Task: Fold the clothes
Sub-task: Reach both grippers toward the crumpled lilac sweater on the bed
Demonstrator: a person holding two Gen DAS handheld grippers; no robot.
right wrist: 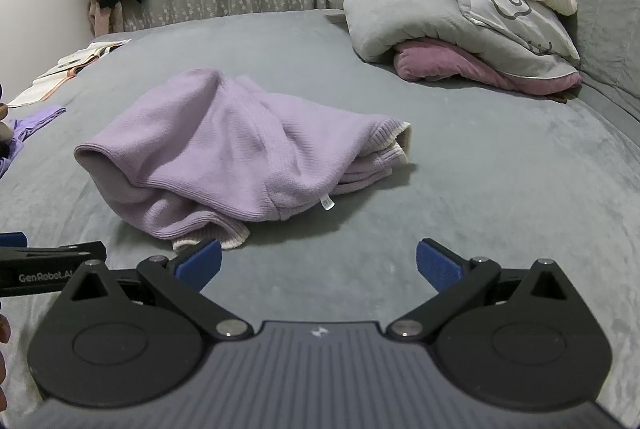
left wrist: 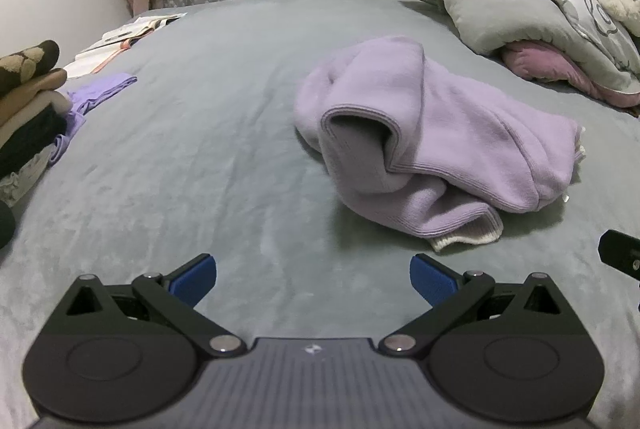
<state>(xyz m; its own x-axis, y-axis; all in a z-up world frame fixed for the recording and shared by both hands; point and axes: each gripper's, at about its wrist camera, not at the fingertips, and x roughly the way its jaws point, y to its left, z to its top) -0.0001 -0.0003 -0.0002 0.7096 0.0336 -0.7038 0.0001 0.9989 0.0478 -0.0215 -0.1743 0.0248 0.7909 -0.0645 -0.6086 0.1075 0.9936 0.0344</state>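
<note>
A crumpled lilac sweater (left wrist: pixel 432 141) with cream ribbed cuffs lies in a heap on the grey bed (left wrist: pixel 200 157). It also shows in the right wrist view (right wrist: pixel 224 157), with a small white label showing. My left gripper (left wrist: pixel 313 279) is open and empty, low over the bed, short of the sweater and to its left. My right gripper (right wrist: pixel 319 265) is open and empty, just in front of the sweater's near cuff. The left gripper's side shows at the left edge of the right wrist view (right wrist: pixel 52 269).
A stack of folded clothes (left wrist: pixel 28 109) sits at the left with a lilac garment (left wrist: pixel 100 93) beside it. An open book (left wrist: pixel 128 33) lies at the far left. A grey quilt, pillows and a pink blanket (right wrist: pixel 460 21) are piled at the back right.
</note>
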